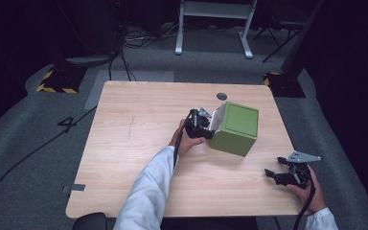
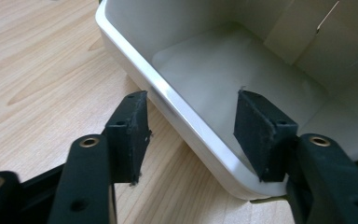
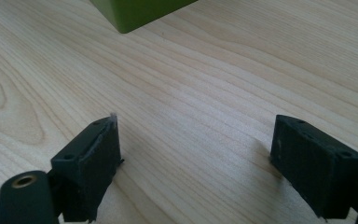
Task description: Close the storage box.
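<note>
Dark floor, cables and the legs of a white stand surround a pale wooden surface [image 1: 139, 143] that carries one thing: a green box [image 1: 235, 128] tipped on its side right of centre, its open mouth turned to the person's left.

On the left, the left hand-held gripper [image 1: 202, 128] is at that mouth. Its own view shows the jaws parted wide and holding nothing, set astride the white rim [image 2: 177, 109] of the box: one jaw is outside over the wood, the other inside the cavity. Neither pad clearly touches the wall.

The inside is white and smooth, with a folded flap on the far wall, and what can be seen of it is empty. The thin walls and that flap suggest card or light plastic, so the box is probably light and fairly stiff, but it would slide or tip on the smooth wood if nudged. The rim wall between the jaws looks the natural place to pinch; a gentle squeeze should do, since a thin wall could buckle.

Farther right, near the front right corner and well apart from the box, the right hand-held gripper [image 1: 292, 175] is low over bare wood, jaws wide open and empty, with a green corner of the box ahead of it.
</note>
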`<state>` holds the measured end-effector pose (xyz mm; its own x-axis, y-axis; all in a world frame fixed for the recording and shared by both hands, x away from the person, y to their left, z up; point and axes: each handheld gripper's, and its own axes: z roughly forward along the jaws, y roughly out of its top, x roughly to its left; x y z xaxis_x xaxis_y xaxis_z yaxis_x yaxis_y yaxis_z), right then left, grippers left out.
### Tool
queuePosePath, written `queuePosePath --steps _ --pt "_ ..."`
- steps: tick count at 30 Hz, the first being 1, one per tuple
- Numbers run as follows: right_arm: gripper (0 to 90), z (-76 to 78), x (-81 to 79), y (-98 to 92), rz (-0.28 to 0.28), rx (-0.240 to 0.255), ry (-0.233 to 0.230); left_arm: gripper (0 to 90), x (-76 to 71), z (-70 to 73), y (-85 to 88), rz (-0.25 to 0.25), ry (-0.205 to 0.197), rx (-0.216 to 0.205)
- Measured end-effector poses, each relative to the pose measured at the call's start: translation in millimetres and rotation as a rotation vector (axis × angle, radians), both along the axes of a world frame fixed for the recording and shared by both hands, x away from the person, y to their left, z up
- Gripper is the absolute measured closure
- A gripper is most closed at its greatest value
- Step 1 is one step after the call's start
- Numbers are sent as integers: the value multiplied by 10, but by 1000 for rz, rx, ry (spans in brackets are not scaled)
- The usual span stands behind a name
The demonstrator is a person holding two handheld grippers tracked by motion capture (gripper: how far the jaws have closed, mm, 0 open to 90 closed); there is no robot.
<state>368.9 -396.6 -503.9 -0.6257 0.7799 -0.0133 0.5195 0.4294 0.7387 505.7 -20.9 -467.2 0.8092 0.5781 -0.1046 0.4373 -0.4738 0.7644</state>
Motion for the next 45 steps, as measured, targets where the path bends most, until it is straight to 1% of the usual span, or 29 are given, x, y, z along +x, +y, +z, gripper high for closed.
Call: queuePosePath --steps 1,2,7,9,11,13,15,17,18,21,22,23,24,25,26,28,30,32,33,34,35,36,38,39,41,42,43,44,45 --pt "159 0 0 0 0 0 0 410 0 0 0 0 0 0" --pt "159 0 0 0 0 0 0 397 -9 28 25 0 -19 12" --pt "159 0 1 0 0 0 1 370 -5 90 108 5 -34 17" --pt "159 0 1 0 0 0 1 358 -17 127 140 13 -47 25" --pt "159 0 0 0 0 0 0 342 -42 187 182 17 -75 41" --pt "159 0 0 0 0 0 1 334 -52 205 196 26 -81 43" --pt "159 0 0 0 0 0 0 303 -73 240 253 43 -103 79" --pt "159 0 0 0 0 0 0 296 -79 241 276 49 -103 80" --pt "159 0 1 -1 0 0 1 274 -92 256 327 52 -109 99" --pt "158 0 1 -1 0 0 1 271 -121 271 428 66 -115 107" --pt "159 0 1 -1 0 1 1 265 -121 271 428 66 -115 107" --pt "159 0 1 -1 0 1 1 259 -141 282 483 67 -119 124" --pt "159 0 1 -1 0 1 1 256 -141 282 483 67 -119 124" --pt "159 0 1 -1 0 1 1 251 -154 287 501 72 -120 138" --pt "159 0 1 -1 0 1 1 243 -164 298 521 77 -131 174" --pt "159 0 1 -1 0 1 1 228 -206 317 582 77 -140 199" --pt "158 0 1 -1 -1 0 1 223 -220 319 599 77 -140 200" --pt "159 0 1 -1 0 0 1 212 -243 324 637 59 -143 220" --pt "158 0 1 -1 0 0 1 194 -276 317 656 50 -157 255" --pt "158 0 1 -1 0 1 1 189 -294 314 664 46 -169 271" --pt "158 0 1 -1 0 1 1 189 -294 314 664 46 -169 271" --pt "158 0 1 -1 0 0 1 189 -311 319 672 46 -175 289" --pt "159 0 1 -1 0 1 1 189 -349 324 694 43 -178 285" --pt "158 0 0 0 0 0 0 189 -390 338 720 45 -190 299" --pt "158 0 0 0 0 -1 -1 189 -418 343 736 46 -196 301" --pt "159 0 1 0 0 0 1 189 -444 351 750 46 -207 307" --pt "159 0 1 0 0 0 1 189 -468 358 766 43 -216 314" --pt "158 0 0 0 -1 0 1 190 -520 368 793 32 -219 334" --pt "158 0 0 0 -1 0 1 190 -520 368 793 32 -219 334"
